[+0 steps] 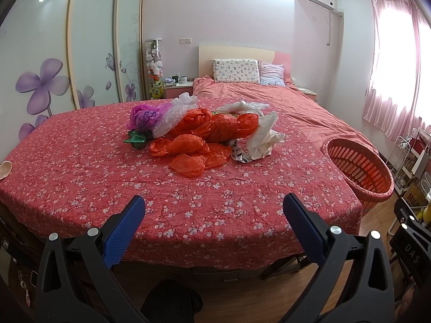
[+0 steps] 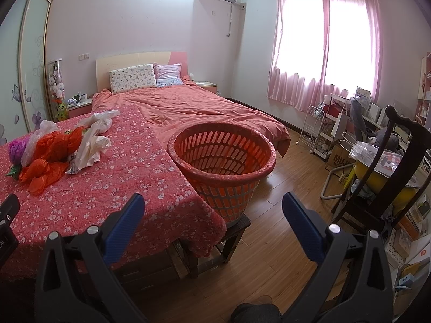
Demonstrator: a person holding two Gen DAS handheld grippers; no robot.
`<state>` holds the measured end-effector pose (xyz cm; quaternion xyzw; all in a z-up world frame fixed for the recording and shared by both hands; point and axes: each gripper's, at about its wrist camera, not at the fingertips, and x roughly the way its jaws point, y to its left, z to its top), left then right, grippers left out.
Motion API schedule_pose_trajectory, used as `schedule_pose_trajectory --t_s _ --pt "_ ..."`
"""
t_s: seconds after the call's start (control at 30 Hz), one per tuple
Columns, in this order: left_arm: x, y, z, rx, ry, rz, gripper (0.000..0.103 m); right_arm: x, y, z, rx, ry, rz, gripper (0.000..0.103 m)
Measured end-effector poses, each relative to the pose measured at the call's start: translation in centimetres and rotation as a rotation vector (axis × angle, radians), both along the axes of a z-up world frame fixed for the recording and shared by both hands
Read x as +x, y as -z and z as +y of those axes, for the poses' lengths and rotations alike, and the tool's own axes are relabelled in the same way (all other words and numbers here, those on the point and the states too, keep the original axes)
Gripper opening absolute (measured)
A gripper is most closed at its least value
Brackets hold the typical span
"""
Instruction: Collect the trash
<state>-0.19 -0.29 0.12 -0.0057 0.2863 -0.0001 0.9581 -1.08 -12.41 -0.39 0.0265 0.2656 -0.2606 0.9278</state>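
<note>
Left gripper point(image 1: 214, 207): jaws wide, holding nothing, facing the pile of crumpled plastic bags point(image 1: 200, 130) mid-table on the floral cloth point(image 1: 107, 177). Right gripper point(image 2: 212, 207): likewise wide and bare. Its view alone shows the orange basket point(image 2: 222, 167) whole, standing on a dark stool point(image 2: 234, 228) beside the table (the left view catches only its rim).

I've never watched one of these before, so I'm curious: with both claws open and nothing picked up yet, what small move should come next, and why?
Probably the left gripper should reach forward toward the nearest orange bag. Both grippers are open and hold nothing, the pile of plastic bags lies untouched on the floral cloth, and the orange basket waits beside the right gripper.
</note>
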Motion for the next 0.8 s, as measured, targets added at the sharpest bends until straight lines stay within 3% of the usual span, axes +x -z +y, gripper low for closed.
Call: schedule_pose_trajectory --t_s 0.8 --pt "-0.1 -0.06 -0.32 0.0 0.002 0.0 0.101 -0.01 0.07 -0.11 0.002 0.001 -0.001 0.099"
